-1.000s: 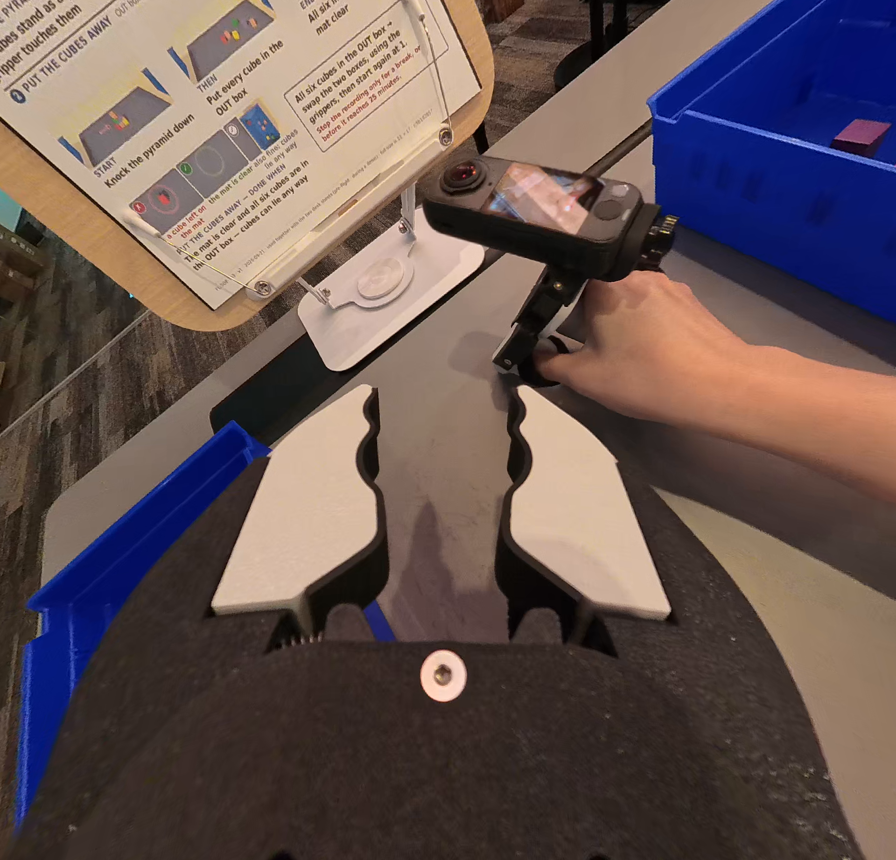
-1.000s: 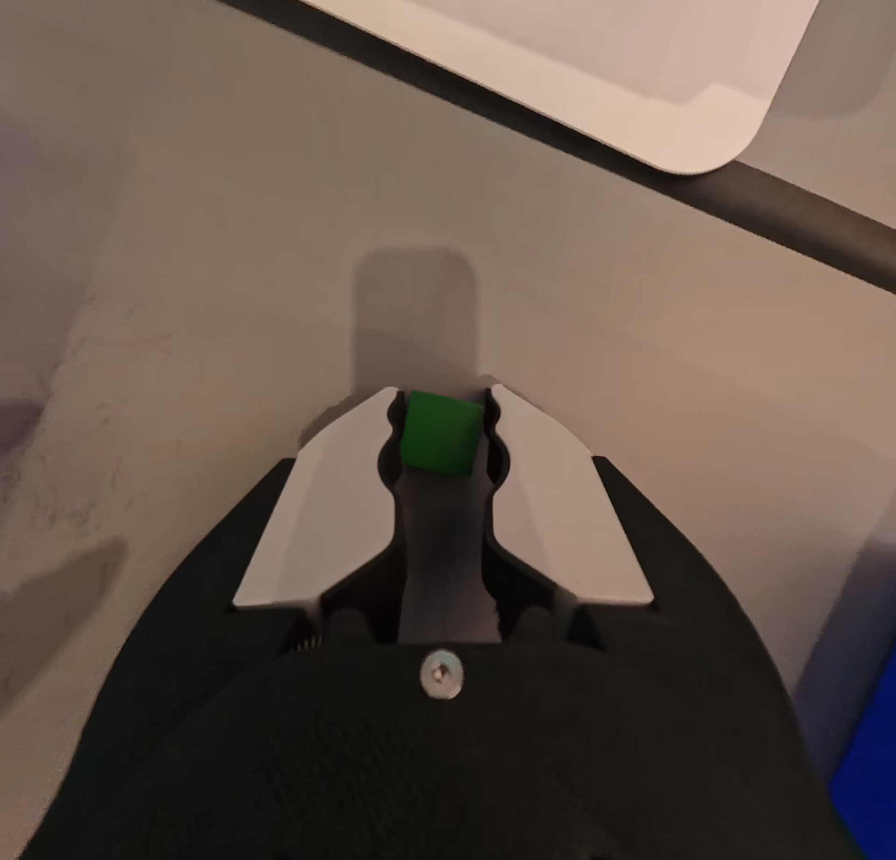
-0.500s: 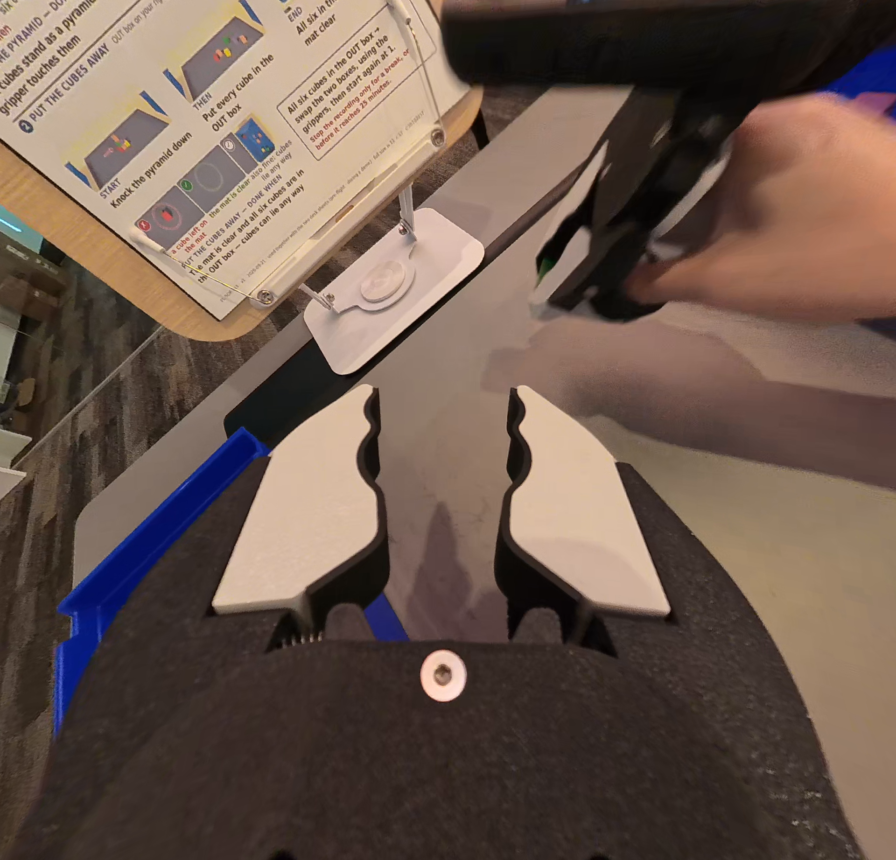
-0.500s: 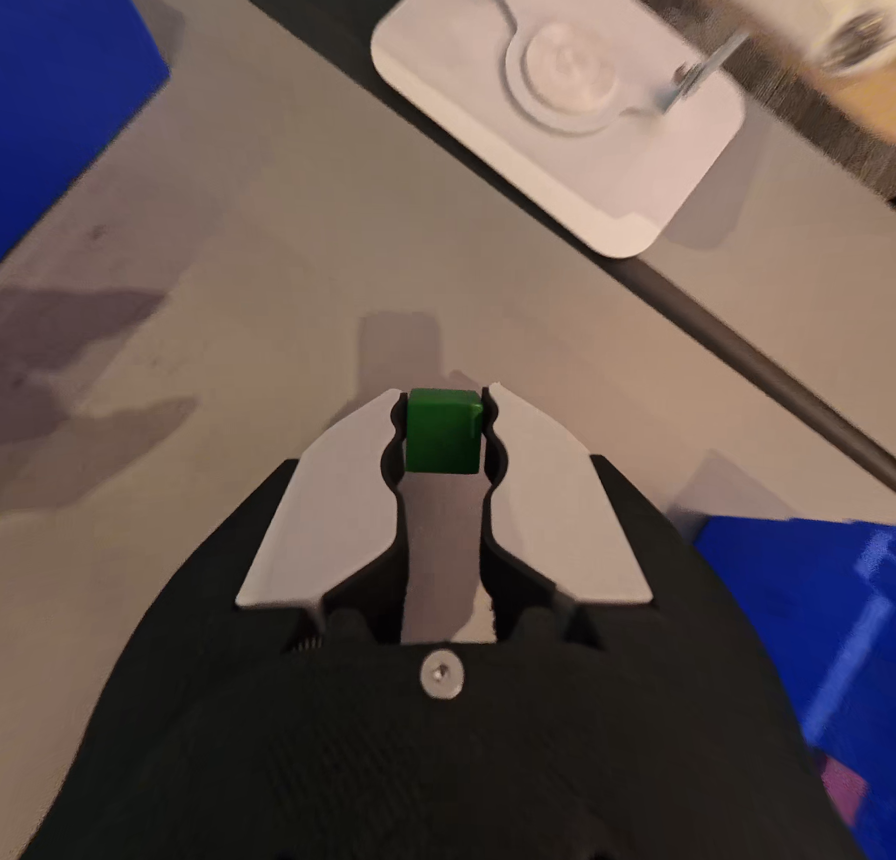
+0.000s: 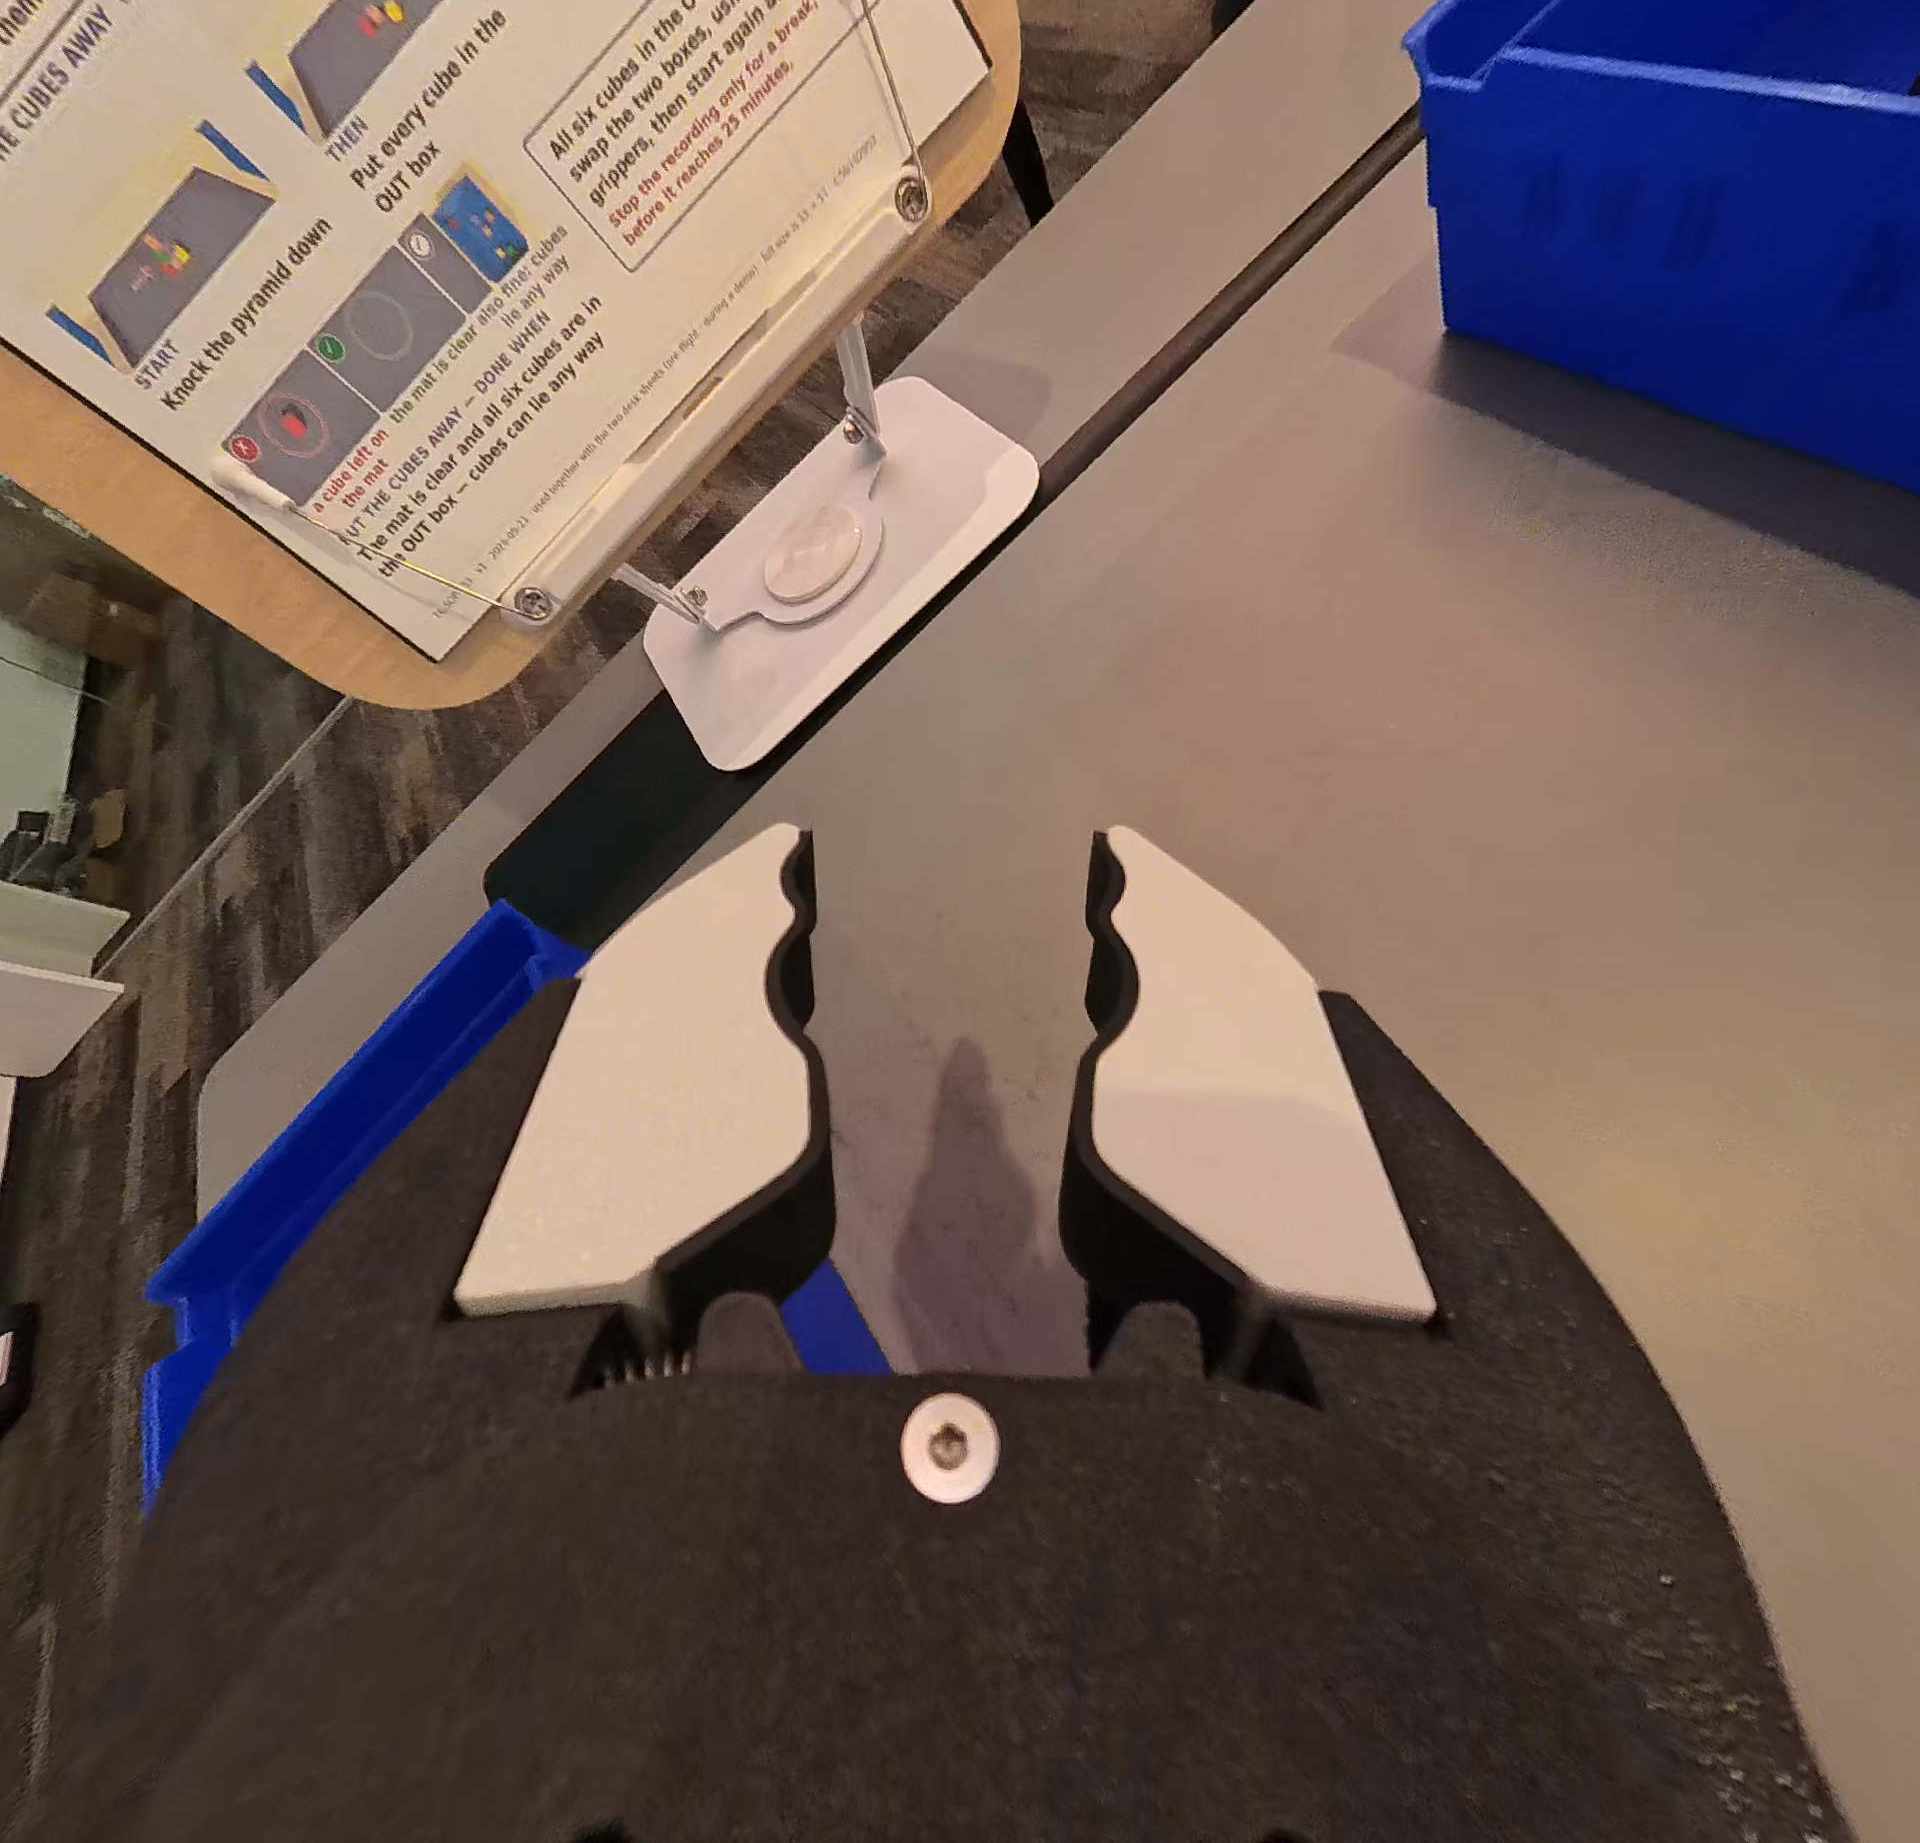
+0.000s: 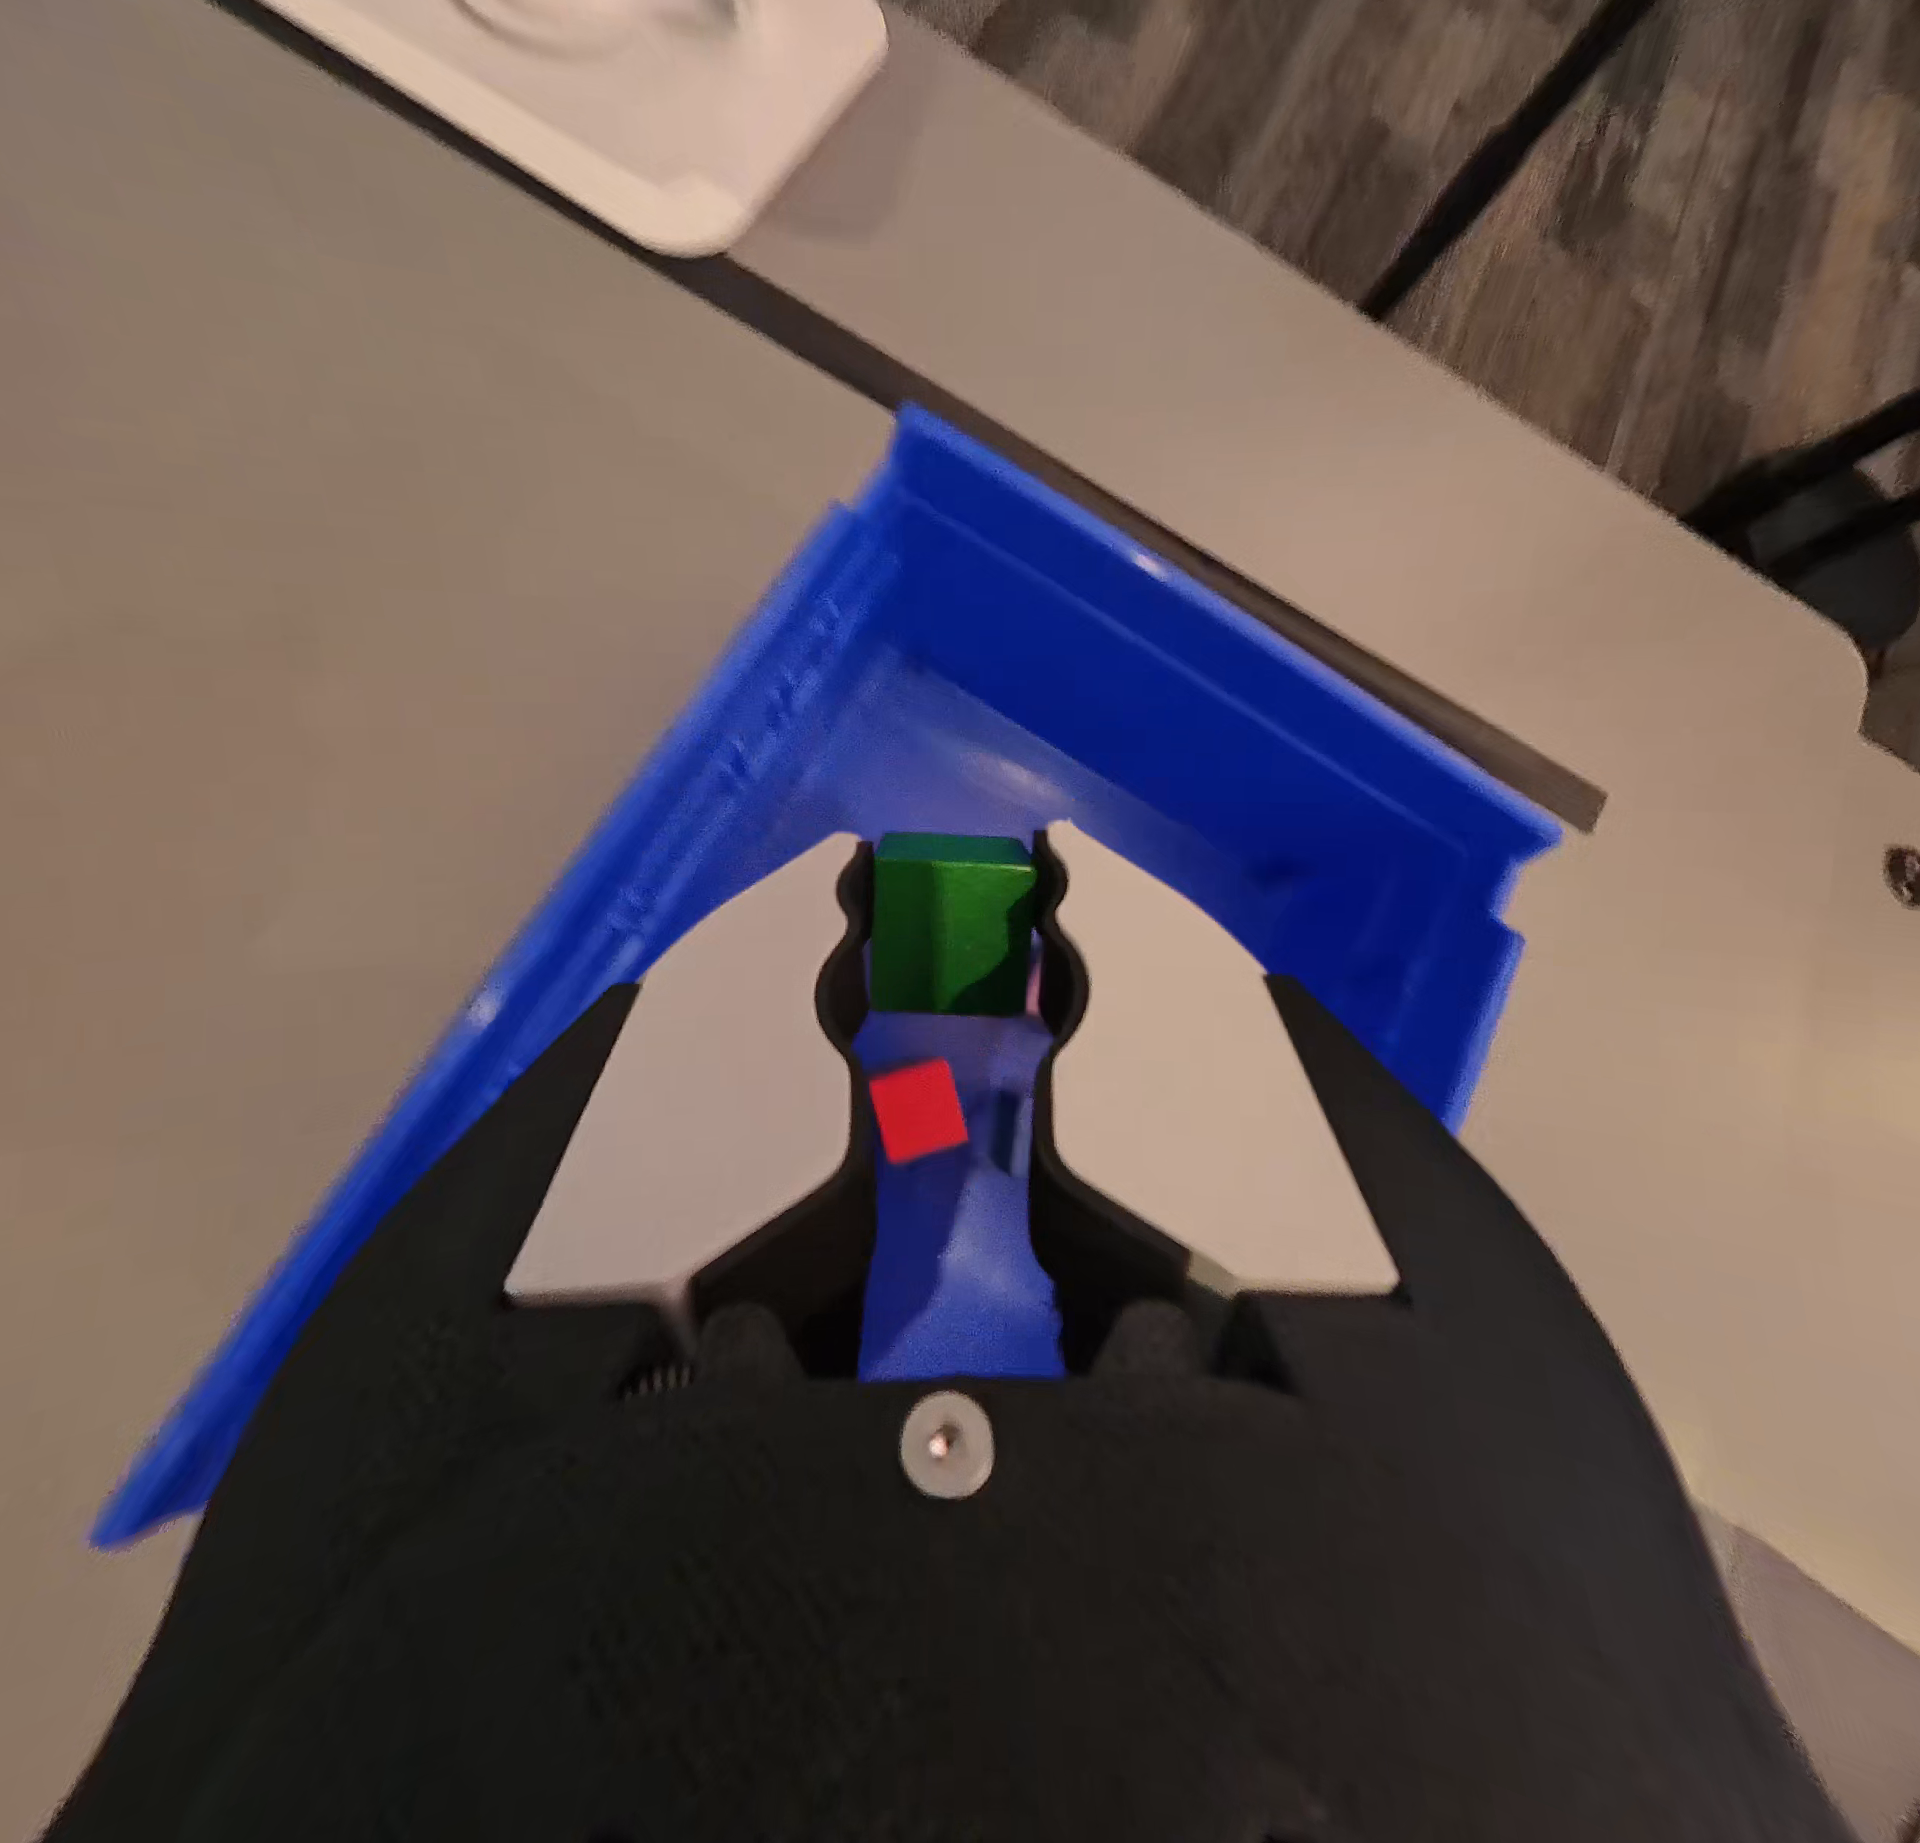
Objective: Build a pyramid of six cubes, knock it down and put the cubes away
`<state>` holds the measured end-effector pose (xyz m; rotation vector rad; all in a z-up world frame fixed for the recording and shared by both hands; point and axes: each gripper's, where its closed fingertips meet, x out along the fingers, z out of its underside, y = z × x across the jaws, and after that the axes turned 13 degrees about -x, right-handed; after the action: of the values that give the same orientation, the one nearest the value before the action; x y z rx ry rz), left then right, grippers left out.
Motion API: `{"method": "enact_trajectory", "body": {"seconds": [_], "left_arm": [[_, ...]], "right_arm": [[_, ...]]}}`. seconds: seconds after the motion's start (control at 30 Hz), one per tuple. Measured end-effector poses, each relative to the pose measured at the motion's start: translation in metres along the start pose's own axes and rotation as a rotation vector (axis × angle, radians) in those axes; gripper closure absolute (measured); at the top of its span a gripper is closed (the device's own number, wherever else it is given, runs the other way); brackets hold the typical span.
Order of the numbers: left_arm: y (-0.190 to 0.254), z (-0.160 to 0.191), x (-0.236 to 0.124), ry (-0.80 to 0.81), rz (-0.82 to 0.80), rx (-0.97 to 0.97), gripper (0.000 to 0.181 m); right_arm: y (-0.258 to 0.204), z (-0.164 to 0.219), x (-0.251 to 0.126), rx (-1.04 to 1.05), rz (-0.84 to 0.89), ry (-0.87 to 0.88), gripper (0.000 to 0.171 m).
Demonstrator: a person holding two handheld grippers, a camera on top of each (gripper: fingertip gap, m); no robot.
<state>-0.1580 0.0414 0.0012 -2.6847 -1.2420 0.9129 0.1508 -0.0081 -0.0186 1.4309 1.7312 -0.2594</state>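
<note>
Gripping a green cube [image 6: 951,926], the right gripper [image 6: 951,858] has its jaws closed on two opposite faces, with the cube seated right at the fingertips and held above the interior of a blue bin [image 6: 1195,671]. Below the jaws, visible through the gap behind the held cube, a red cube [image 6: 916,1123] lies on the bin floor; a sliver of something pale purple shows beside the green cube, too small to identify.

Handling judgement: the cube appears small, rigid and light, with flat smooth sides. Flat opposing faces are the right place to hold it, as done here. Seated so near the tips, it could slip or twist if squeezed unevenly. It should tolerate a short drop without harm.

The left gripper [image 5: 951,843] has its jaws open and empty, hanging over a bare grey mat [image 5: 1455,858]. A second blue bin [image 5: 343,1149] sits just beside and under the left finger. Ahead of the jaws and to their left stands an instruction board [image 5: 499,235] on a white base plate [image 5: 831,578]. The first bin shows ahead and well to the right.

Obstructions: the bin walls surround the right jaws ahead and to both sides; nothing blocks release. Judged stage: putting cubes away.
</note>
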Motion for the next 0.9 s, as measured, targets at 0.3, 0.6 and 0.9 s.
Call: {"method": "enact_trajectory", "body": {"seconds": [0.3, 0.6, 0.9], "left_arm": [[0.003, 0.005, 0.005, -0.019, -0.001, 0.018, 0.132], [0.008, 0.008, 0.008, -0.032, -0.005, 0.05, 0.133], [0.007, 0.008, 0.007, -0.037, 0.0, 0.05, 0.133]], "right_arm": [[-0.032, 0.064, 0.019, -0.006, -0.368, -0.148, 0.14], [-0.066, 0.07, 0.066, -0.112, -0.424, -0.292, 0.141], [-0.072, 0.075, 0.081, -0.102, -0.427, -0.34, 0.139]]}}
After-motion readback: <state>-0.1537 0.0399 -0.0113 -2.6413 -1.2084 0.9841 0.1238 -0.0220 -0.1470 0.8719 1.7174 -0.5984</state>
